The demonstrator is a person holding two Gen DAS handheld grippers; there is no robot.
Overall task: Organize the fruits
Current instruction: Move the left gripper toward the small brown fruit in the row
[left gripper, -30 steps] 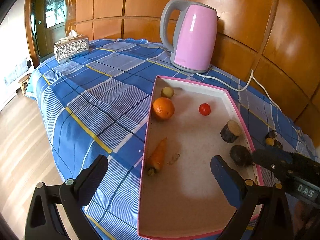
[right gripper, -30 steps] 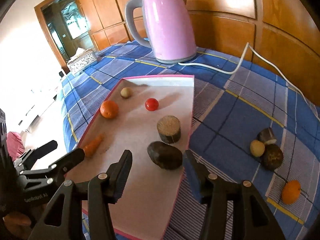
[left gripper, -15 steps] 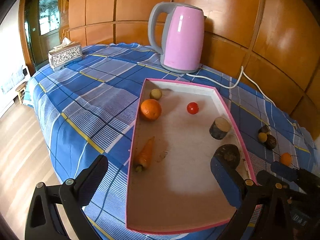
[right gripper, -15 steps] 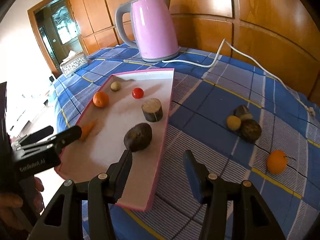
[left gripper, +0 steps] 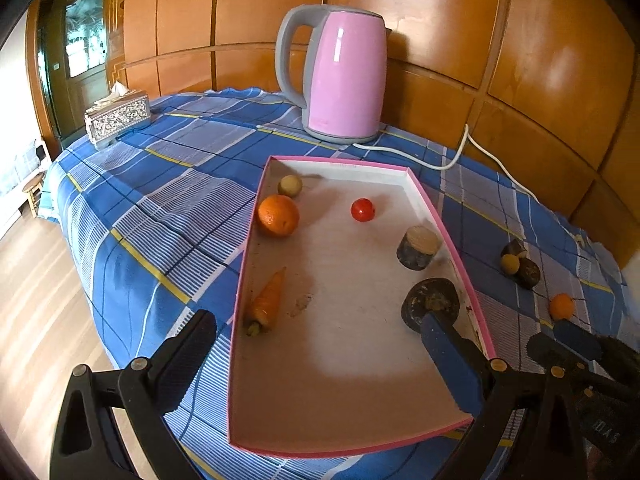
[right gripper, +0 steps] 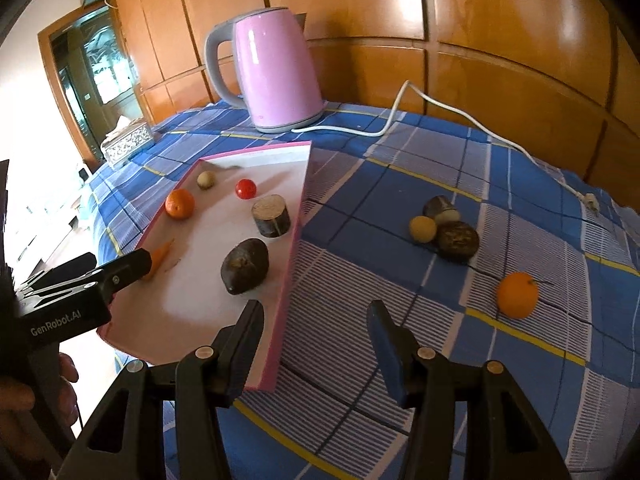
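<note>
1. Both empty and spread wide: right gripper [right gripper: 316, 334] above the tray's [right gripper: 294, 252] near right corner, left gripper [left gripper: 320, 354] at its near edge.
2. Reach first for the small orange [right gripper: 517, 294] — nearest loose fruit on the tablecloth [right gripper: 400, 280].
3. Beyond: yellow ball [right gripper: 423, 229] touching two dark fruits, probably — hard to separate.

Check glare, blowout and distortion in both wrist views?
Left wrist: glare streak on the kettle and sheen on the wood panels; straight panel seams bow, corners vignetted. Right wrist: window side at left is blown out white; tray floor bright but fruit readable; near fingers sharp enough.
</note>
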